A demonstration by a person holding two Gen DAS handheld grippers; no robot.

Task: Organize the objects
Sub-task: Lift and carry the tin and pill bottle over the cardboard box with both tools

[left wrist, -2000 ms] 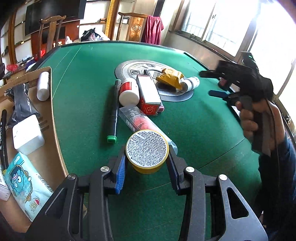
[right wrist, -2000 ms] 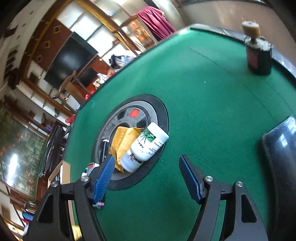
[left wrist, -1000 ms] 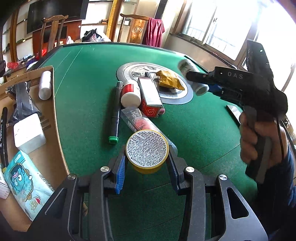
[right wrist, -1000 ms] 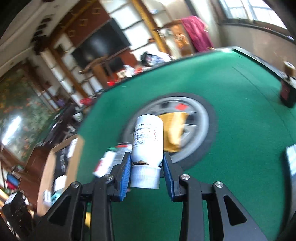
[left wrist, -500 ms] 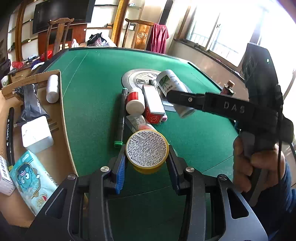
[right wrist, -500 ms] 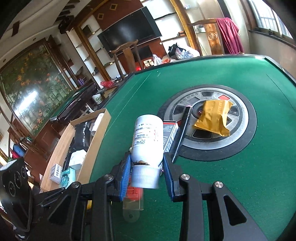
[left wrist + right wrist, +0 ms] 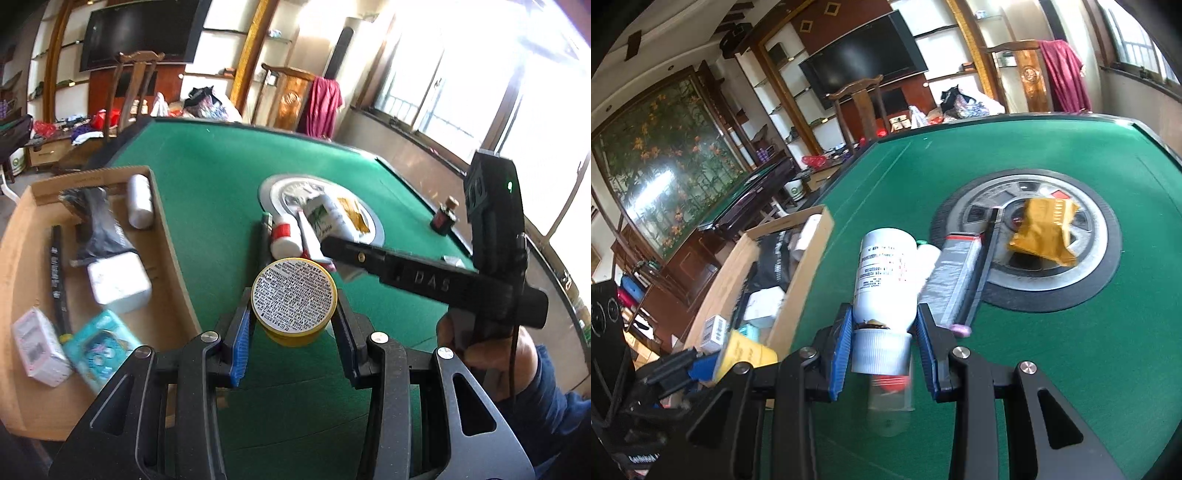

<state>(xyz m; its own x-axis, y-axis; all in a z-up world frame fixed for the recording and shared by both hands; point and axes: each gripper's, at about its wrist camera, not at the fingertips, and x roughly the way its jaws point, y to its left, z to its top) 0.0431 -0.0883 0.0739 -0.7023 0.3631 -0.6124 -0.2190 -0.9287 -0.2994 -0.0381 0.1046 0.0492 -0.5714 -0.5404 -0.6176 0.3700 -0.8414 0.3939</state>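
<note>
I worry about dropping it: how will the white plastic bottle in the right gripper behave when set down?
White plastic bottle: a smooth round body, probably rolls if laid sideways. Right gripper clamps only near its ribbed cap, so it may pivot.

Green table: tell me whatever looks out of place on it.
A gold packet lies crumpled on the round centre panel of the green table, and a pen and flat box sprawl beside it. Nothing looks spilled or broken.
</note>
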